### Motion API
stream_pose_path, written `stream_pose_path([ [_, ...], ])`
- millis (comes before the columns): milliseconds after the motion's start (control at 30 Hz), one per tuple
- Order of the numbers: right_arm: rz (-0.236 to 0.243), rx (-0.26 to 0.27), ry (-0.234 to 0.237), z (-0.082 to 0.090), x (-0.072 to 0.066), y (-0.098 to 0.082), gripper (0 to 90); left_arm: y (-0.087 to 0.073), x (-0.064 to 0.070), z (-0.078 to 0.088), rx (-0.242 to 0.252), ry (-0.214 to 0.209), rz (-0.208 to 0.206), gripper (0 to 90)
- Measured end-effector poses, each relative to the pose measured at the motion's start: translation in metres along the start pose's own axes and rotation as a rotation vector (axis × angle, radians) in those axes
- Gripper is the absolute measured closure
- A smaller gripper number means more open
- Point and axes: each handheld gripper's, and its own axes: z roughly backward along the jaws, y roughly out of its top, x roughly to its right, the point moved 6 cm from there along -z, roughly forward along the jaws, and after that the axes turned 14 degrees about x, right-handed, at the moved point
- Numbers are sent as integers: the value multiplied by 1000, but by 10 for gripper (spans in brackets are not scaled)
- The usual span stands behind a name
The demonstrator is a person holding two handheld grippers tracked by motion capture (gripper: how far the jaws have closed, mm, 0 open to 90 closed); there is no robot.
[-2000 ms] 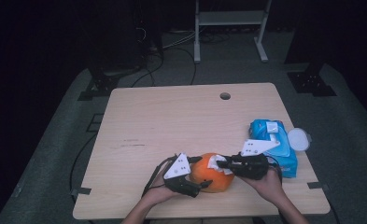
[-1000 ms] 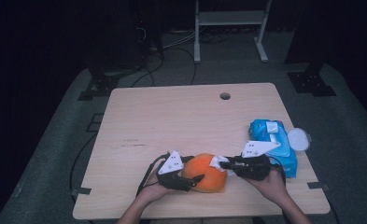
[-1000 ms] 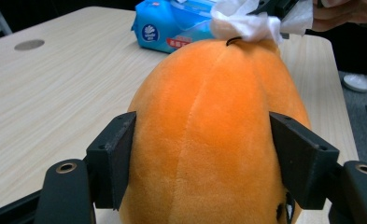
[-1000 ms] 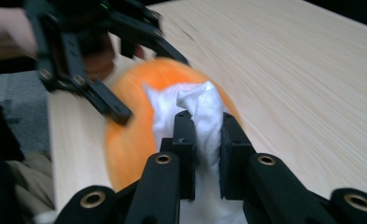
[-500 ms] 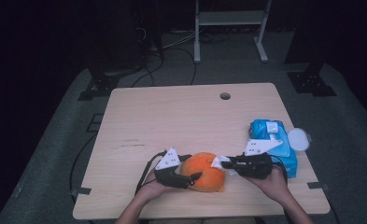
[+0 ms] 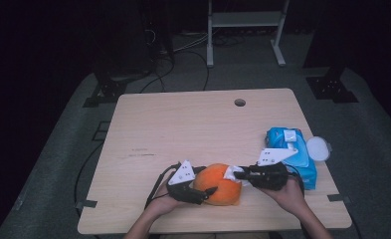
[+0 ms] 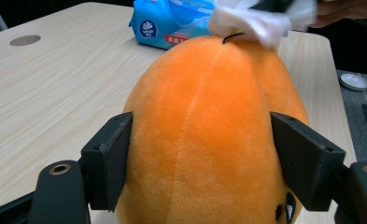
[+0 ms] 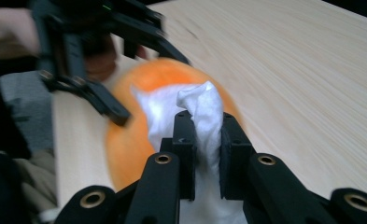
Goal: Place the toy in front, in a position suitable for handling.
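Observation:
An orange plush toy [image 6: 218, 183] lies near the table's front edge. My left gripper [image 6: 207, 181] holds it from the left. In the left gripper view the toy [image 7: 204, 130] sits between the pads [image 7: 111, 158], which touch both of its sides. These jaws have just been opening a little, with the toy still between them. My right gripper [image 6: 238, 174] comes in from the right, shut on a white wipe [image 6: 231, 172]. In the right gripper view the wipe [image 8: 195, 105] is pinched between the jaws of the right gripper [image 8: 203, 126] and rests on the toy [image 8: 125, 135].
A blue pack of wipes [image 6: 290, 149] lies at the table's right edge, just behind my right hand. A white round lid [image 6: 318, 148] sits beside it, off the edge. A cable hole [image 6: 240, 102] is at the back of the wooden table [image 6: 183, 129].
The left gripper and the plush toy have shifted slightly to the left. The right gripper has kept the wipe on the toy's top, moving only a little.

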Motion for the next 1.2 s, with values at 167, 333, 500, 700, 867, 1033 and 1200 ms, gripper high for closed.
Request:
stream_pose_path([
  [167,-36,11,2,3,3,-3,788,2,8,-4,-1,-6,-36,236],
  [333,1,29,56,-7,-14,9,788,2,13,-5,-10,-10,-65,209],
  [500,-8,16,32,-7,-6,2,788,0,8,-4,9,-7,-22,211],
  [700,-5,29,45,-6,-16,6,788,0,10,-7,6,-14,-45,206],
  [867,-10,25,51,-9,-12,6,788,-1,10,-5,5,-29,-44,207],
  [1033,-27,23,39,-9,-5,2,788,-1,9,-6,9,-29,-34,206],
  [1200,-8,32,51,-10,-12,8,788,-2,9,-3,7,-30,-35,205],
])
